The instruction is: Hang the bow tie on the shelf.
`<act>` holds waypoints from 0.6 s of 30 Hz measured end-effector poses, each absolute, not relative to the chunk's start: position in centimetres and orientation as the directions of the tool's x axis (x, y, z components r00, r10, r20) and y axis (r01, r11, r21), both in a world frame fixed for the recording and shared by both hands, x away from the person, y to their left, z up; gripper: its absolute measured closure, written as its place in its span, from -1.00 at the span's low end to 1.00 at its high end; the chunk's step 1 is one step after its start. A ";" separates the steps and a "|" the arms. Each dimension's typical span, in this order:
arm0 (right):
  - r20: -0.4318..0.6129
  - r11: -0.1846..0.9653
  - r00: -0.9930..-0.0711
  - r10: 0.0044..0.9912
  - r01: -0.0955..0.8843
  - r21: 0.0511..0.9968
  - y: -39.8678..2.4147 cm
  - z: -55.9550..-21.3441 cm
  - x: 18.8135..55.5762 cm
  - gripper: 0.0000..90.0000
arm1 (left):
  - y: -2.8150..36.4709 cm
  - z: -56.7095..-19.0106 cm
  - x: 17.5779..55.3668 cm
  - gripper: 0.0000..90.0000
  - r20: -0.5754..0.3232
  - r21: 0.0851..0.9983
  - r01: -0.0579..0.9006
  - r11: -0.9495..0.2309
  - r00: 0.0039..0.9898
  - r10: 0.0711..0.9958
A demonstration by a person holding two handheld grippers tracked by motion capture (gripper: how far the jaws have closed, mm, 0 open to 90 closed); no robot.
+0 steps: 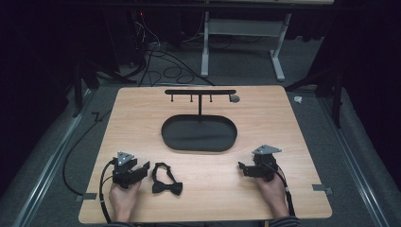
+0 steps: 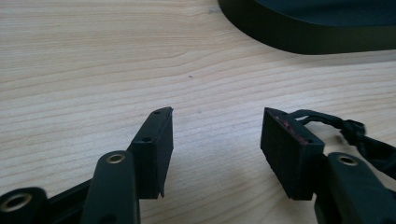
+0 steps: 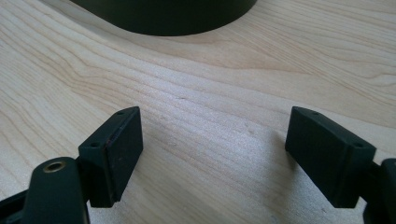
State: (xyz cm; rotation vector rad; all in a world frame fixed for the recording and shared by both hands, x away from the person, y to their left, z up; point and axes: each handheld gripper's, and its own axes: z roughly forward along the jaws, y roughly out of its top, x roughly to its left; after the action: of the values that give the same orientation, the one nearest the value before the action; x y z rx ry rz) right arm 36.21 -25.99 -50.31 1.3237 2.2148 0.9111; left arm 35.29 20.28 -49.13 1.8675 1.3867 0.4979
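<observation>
- We see a wooden tabletop (image 1: 265,118) carrying a black oval tray (image 1: 199,134), a black rack (image 1: 200,92) with small pegs behind it, and a black bow tie (image 1: 165,180).
- The bow tie lies near the front edge, just right of the left gripper (image 1: 142,168), close to it and not between its fingers.
- In the left gripper view, we see the left gripper (image 2: 216,140) with its fingers (image 2: 156,149) spread apart above bare wood; nothing lies in the gap.
- In that same view, the bow tie (image 2: 348,130) shows as a dark strap just beyond the right-hand finger; we cannot tell whether it touches that finger.
- The right gripper (image 1: 241,166) rests on the tabletop at the front right, well apart from the bow tie.
- In the right gripper view, the right gripper (image 3: 212,154) has its fingers (image 3: 116,149) wide apart over bare wood.
- The tray's wall (image 2: 317,32) is cut off at the top of the left gripper view, and its wall (image 3: 168,16) likewise in the right gripper view.
- In the high view, each hand (image 1: 124,198) partly covers its gripper body; the forearms are cut off at the bottom edge.
- A small grey round item (image 1: 234,99) sits by the rack's right end; we cannot make out what it is.
- The surroundings beyond the tabletop are dark; we discern cables (image 1: 165,66) on the floor and a white frame (image 1: 246,33).
</observation>
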 end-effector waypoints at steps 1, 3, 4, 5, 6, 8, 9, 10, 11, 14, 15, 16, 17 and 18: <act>-0.011 0.339 -0.471 0.882 0.619 0.708 -26.0 -50.3 36.2 -0.55 | 20.2 -49.0 35.2 0.00 -0.126 0.754 0.643 -0.137 0.346 0.930; -0.011 0.340 -0.471 0.882 0.619 0.708 -26.0 -50.3 36.2 -0.55 | 19.9 -48.8 35.1 0.00 -0.136 0.757 0.639 -0.134 0.355 0.925; -0.011 0.340 -0.471 0.882 0.619 0.708 -26.0 -50.3 36.2 -0.55 | 19.9 -48.8 35.1 0.00 -0.136 0.757 0.639 -0.134 0.355 0.925; -0.011 0.339 -0.471 0.882 0.619 0.708 -26.0 -50.3 36.2 -0.55 | 19.6 -48.6 35.0 0.00 -0.142 0.762 0.633 -0.135 0.367 0.919; -0.011 0.339 -0.471 0.882 0.619 0.708 -26.0 -50.3 36.2 -0.55 | 19.6 -48.6 35.0 0.00 -0.142 0.762 0.633 -0.135 0.367 0.919; -0.011 0.340 -0.471 0.882 0.619 0.708 -26.0 -50.3 36.2 -0.55 | 19.3 -48.5 35.0 0.00 -0.145 0.761 0.634 -0.140 0.376 0.915; -0.011 0.340 -0.471 0.882 0.619 0.708 -26.0 -50.3 36.2 -0.55 | 19.0 -48.6 35.0 0.00 -0.149 0.761 0.633 -0.140 0.380 0.913; -0.011 0.340 -0.471 0.882 0.619 0.708 -26.0 -50.3 36.2 -0.55 | 18.8 -48.6 35.1 0.00 -0.148 0.758 0.635 -0.149 0.390 0.909; -0.011 0.340 -0.472 0.882 0.619 0.708 -26.0 -50.3 36.2 -0.55 | 18.6 -48.6 35.1 0.01 -0.146 0.755 0.637 -0.156 0.395 0.907; -0.011 0.340 -0.471 0.882 0.619 0.708 -26.0 -50.3 36.2 -0.55 | 18.2 -48.9 35.1 0.05 -0.143 0.748 0.640 -0.174 0.411 0.900; -0.011 0.340 -0.472 0.882 0.619 0.708 -26.0 -50.3 36.2 -0.55 | 18.0 -49.0 35.1 0.07 -0.141 0.746 0.641 -0.180 0.416 0.898; -0.012 0.340 -0.471 0.882 0.619 0.708 -26.0 -50.3 36.2 -0.55 | 17.9 -49.1 35.1 0.10 -0.142 0.740 0.646 -0.187 0.421 0.896; -0.012 0.340 -0.472 0.882 0.619 0.708 -26.0 -50.3 36.2 -0.55 | 17.8 -49.3 35.1 0.15 -0.140 0.734 0.651 -0.196 0.427 0.893; -0.011 0.339 -0.471 0.882 0.620 0.708 -26.0 -50.3 36.2 -0.55 | 17.6 -49.4 35.2 0.20 -0.141 0.727 0.656 -0.204 0.433 0.890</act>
State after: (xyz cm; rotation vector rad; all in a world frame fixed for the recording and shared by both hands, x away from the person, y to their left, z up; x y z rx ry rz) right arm 36.20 -25.99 -50.31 1.3227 2.2155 0.9105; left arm 35.18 17.62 -49.38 1.9467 1.3029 0.4026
